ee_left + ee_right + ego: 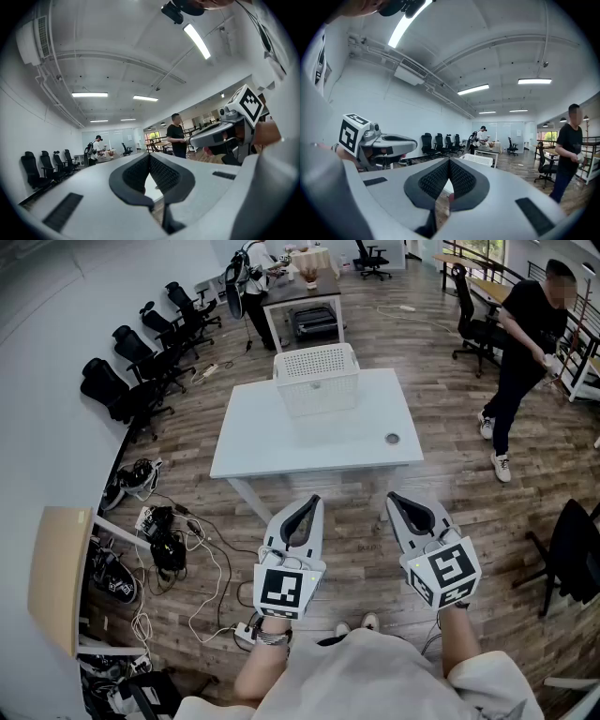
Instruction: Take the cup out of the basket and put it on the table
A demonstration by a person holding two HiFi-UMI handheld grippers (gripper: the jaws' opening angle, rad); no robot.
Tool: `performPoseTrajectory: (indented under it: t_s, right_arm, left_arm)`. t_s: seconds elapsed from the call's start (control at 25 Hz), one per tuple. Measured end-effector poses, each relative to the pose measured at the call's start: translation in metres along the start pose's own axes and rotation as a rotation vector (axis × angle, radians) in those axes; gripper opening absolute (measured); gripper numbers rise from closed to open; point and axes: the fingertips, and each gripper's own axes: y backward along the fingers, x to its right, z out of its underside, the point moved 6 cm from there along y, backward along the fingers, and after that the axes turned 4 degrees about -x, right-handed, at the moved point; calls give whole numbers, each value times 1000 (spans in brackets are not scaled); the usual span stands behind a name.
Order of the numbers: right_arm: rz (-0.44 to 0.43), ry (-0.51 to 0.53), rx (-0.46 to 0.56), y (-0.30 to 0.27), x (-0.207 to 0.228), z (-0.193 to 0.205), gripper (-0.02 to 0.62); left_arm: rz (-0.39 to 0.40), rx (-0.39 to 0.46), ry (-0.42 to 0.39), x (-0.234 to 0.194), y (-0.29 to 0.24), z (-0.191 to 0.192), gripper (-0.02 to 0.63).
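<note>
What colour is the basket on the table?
White basket, with perforated sides; clearest in the head view.

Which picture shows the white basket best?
The head view: it looks down on the whole white basket, which stands at the far edge of the table. The right gripper view shows only the basket's upper part, small and far away. The left gripper view doesn't show it.
</note>
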Motion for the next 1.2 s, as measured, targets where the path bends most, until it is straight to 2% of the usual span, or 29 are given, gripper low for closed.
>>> performPoseTrajectory:
  t_s: [0.24,0.48,0.76,1.0,1.2]
  right_arm:
    - [-22,-51,51,4,9,-6,17]
    - [-19,-40,42,7,32,0,17]
    - [-74,-64,36,-1,58,6,17]
    - [-104,-22,20,-28,76,10,17]
    - [-107,-60,28,-67,92,16,17]
  left_arm:
    - [4,-15,-5,2,-6,-3,2]
    - [-8,-22,-9,13,-21,-2,2]
    - [-31,-31,4,21,-46,1,2]
    - [-32,-37,14,6,-79,9,2]
    - [-28,-36,19,-21,-110,24,2]
